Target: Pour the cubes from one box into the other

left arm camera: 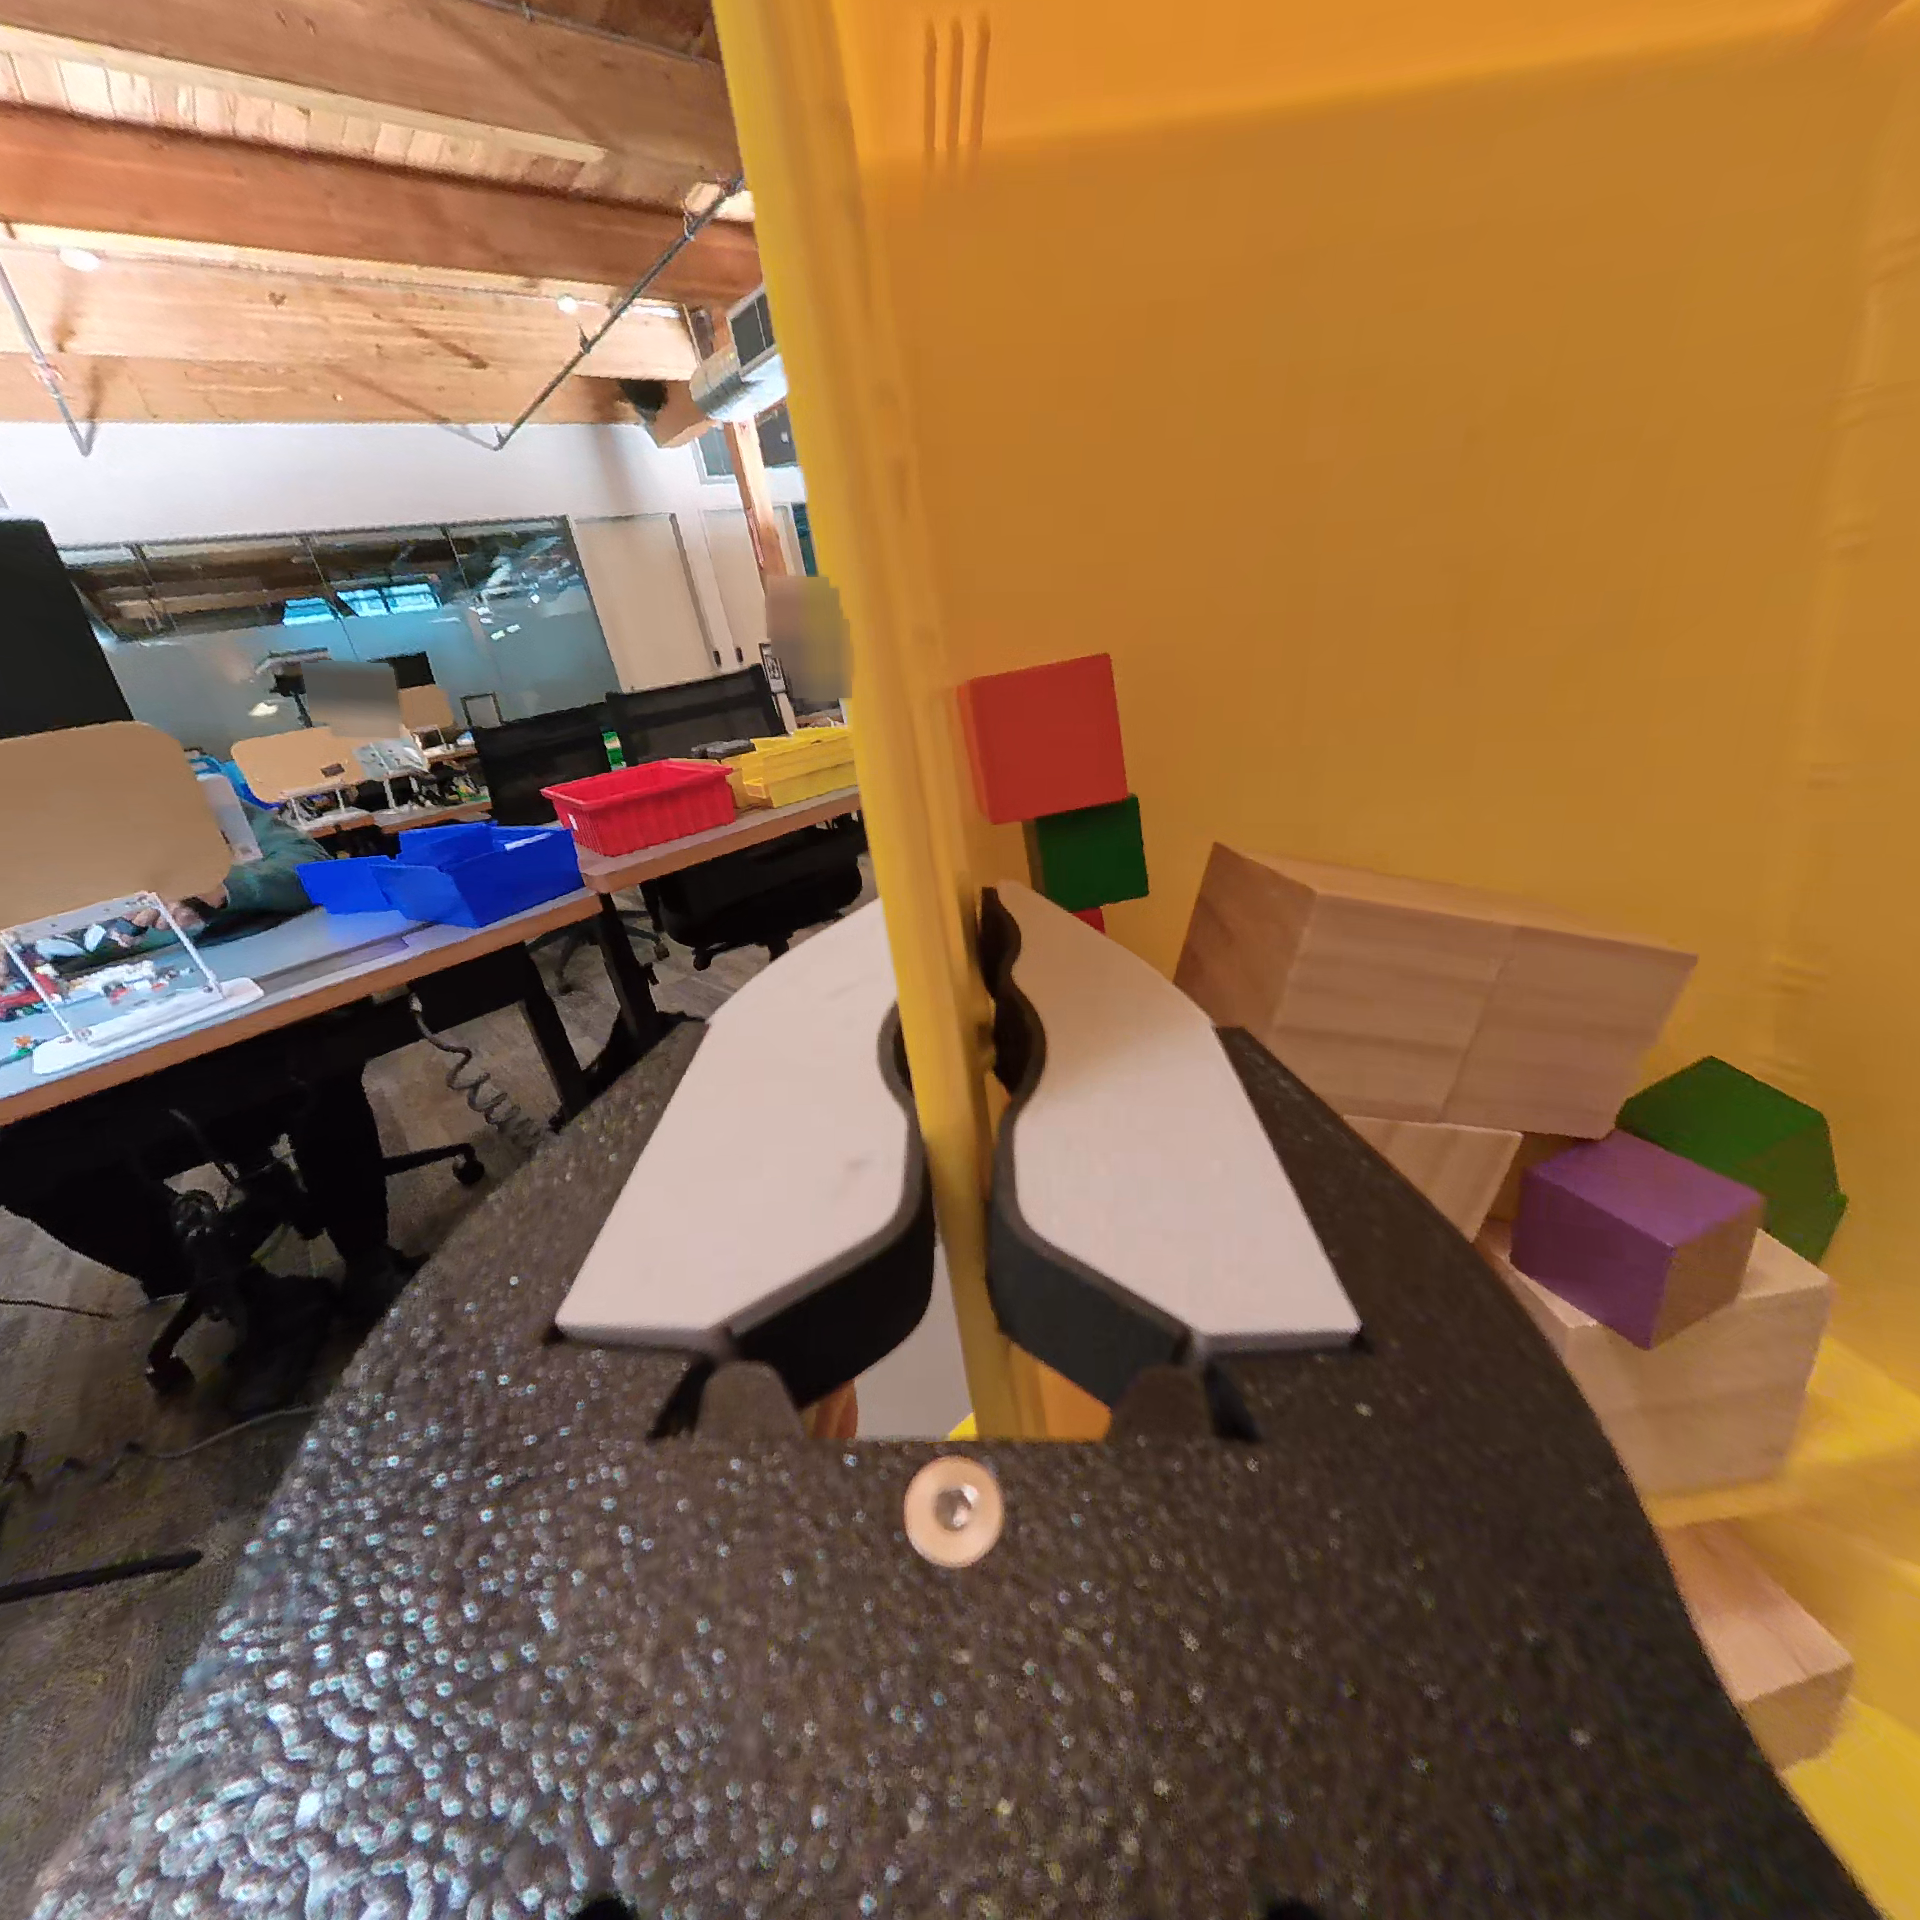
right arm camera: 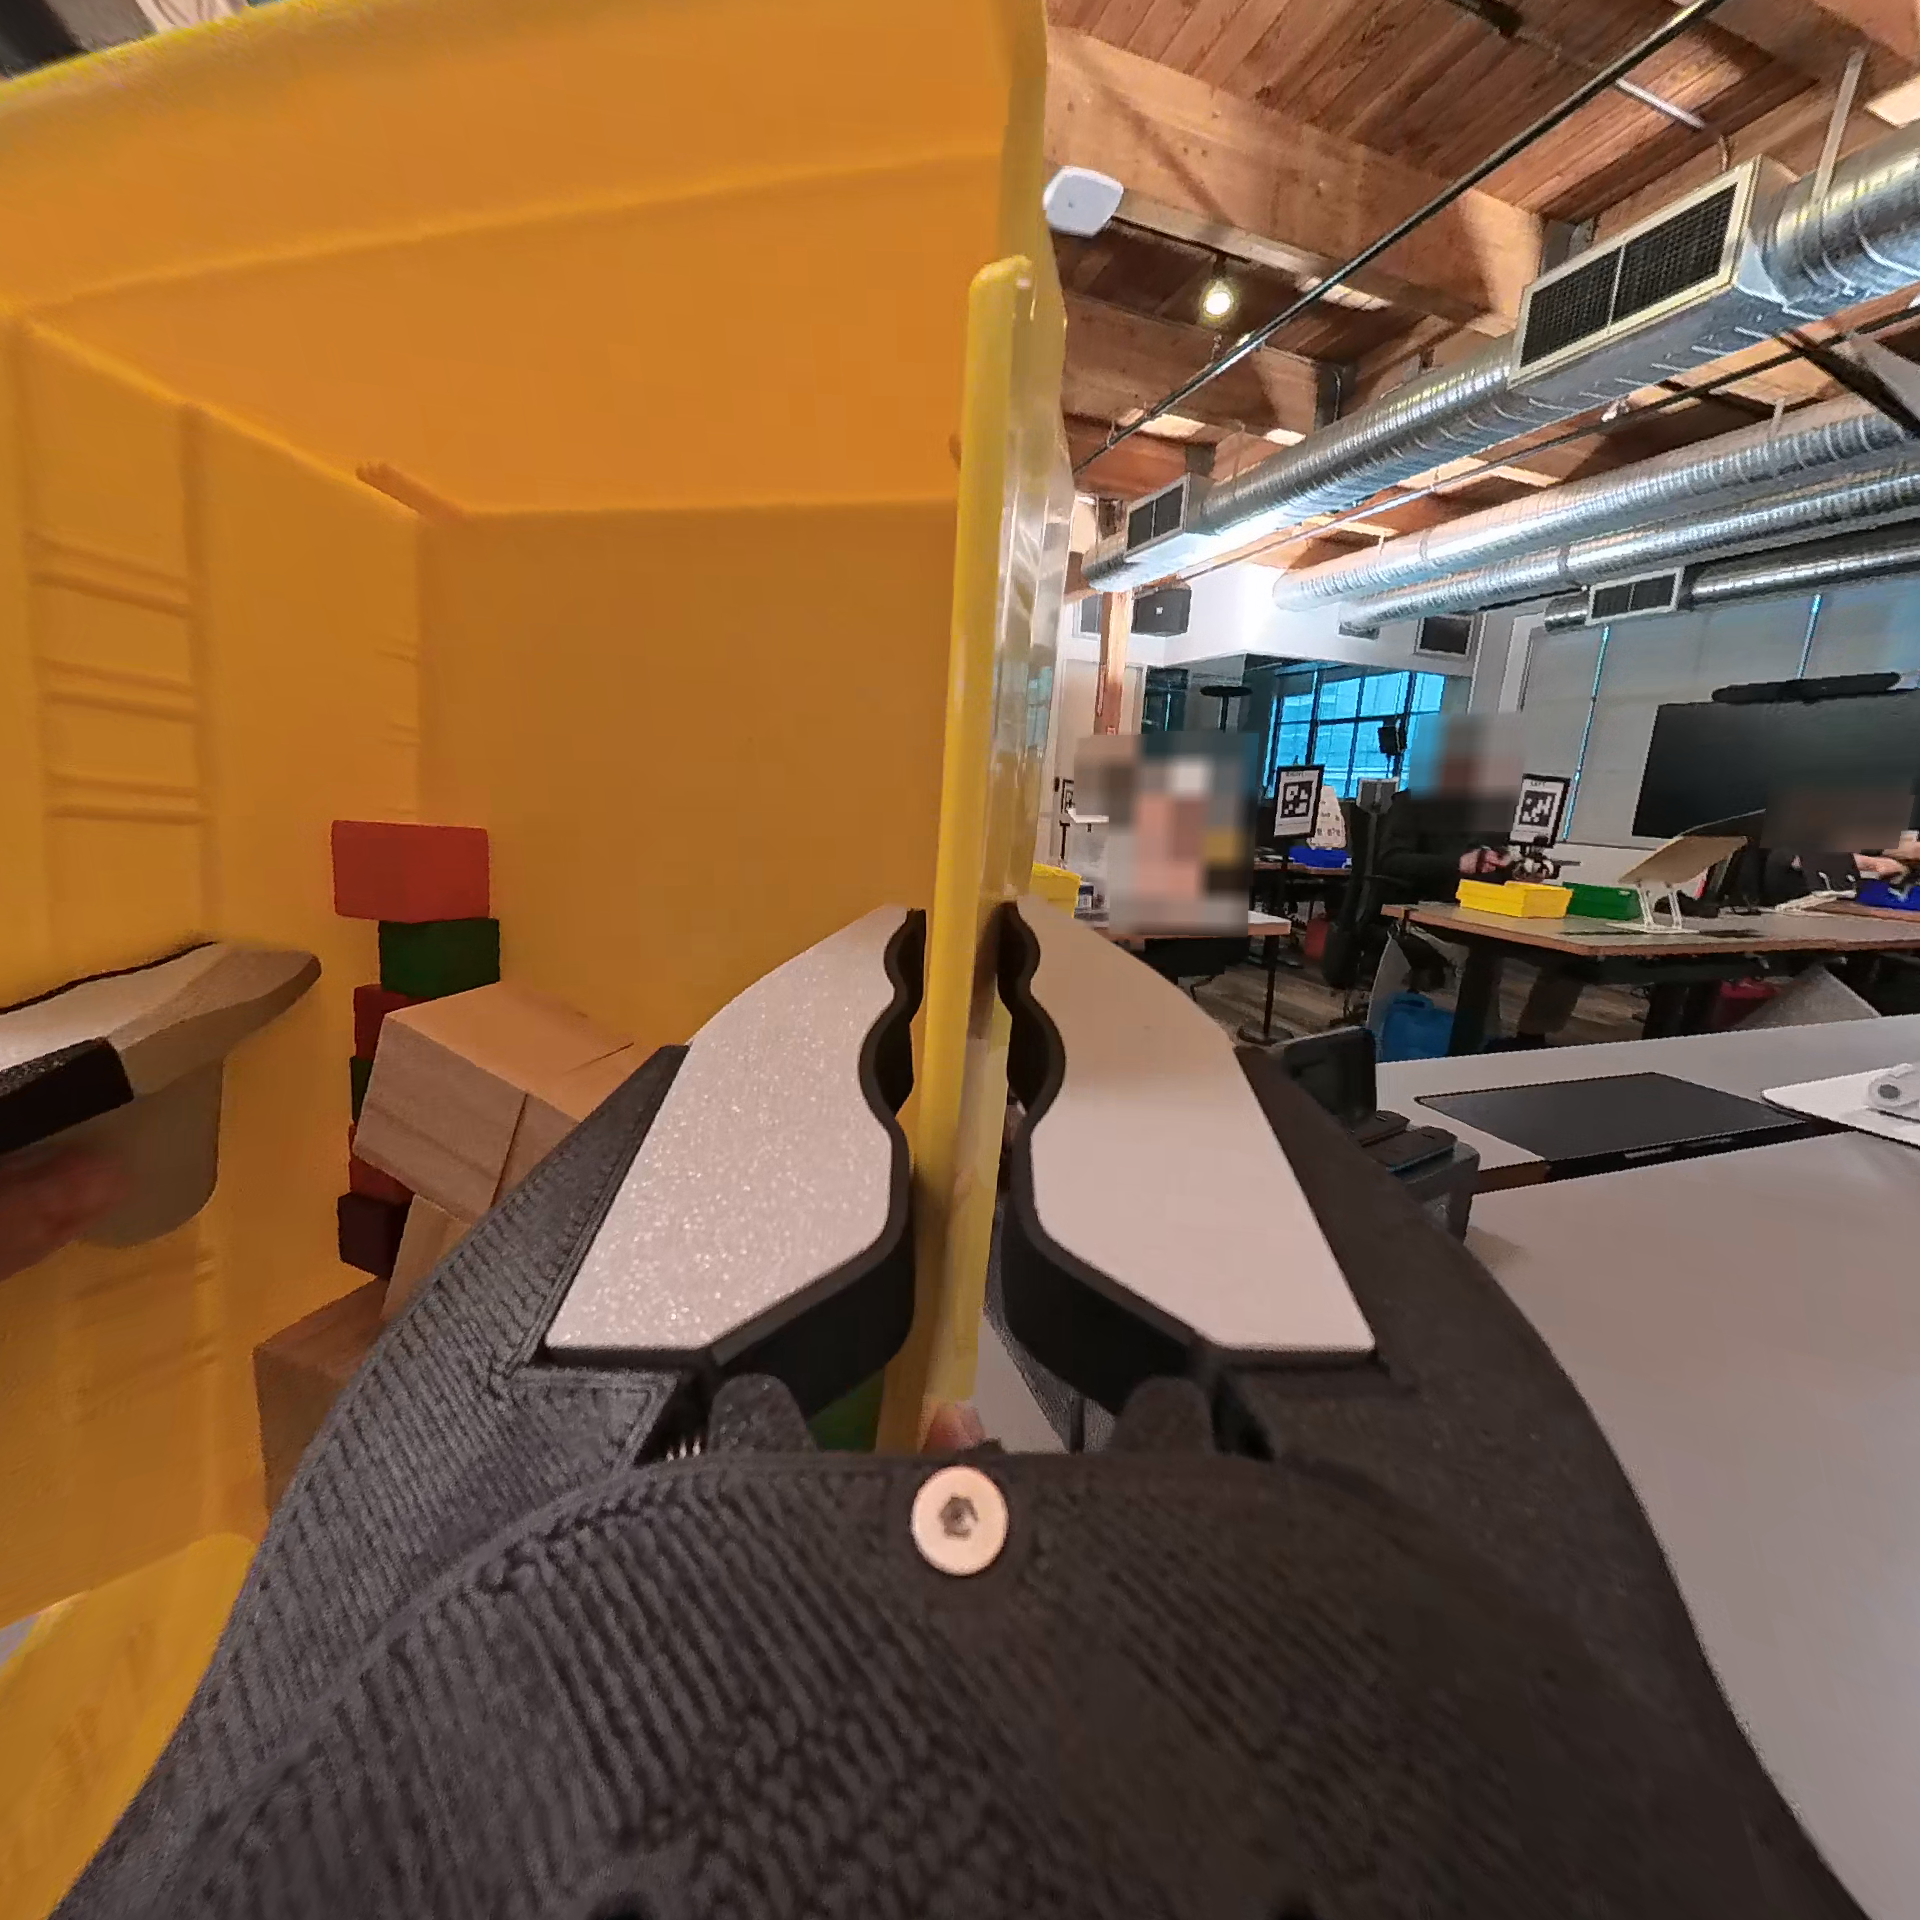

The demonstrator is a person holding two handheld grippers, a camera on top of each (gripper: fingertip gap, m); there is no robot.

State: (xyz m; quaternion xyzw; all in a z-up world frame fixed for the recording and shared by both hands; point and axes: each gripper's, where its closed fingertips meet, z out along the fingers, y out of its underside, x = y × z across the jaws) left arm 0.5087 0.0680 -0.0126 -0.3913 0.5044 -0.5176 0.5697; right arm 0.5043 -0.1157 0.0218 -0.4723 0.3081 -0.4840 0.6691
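I have the left gripper (left arm camera: pixel 951 1029) and right gripper (right arm camera: pixel 961 1023) each clamped on opposite side walls of the yellow box (left arm camera: pixel 1403 520); cubes (left arm camera: pixel 1434 997) lie piled against its lower wall.

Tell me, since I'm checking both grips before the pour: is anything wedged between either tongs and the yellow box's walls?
Nothing visible. The left tongs clamp directly on one wall of the yellow plastic box, and the right tongs on the opposite wall. The painted and plain wooden cubes lie loose inside, clear of both grips.
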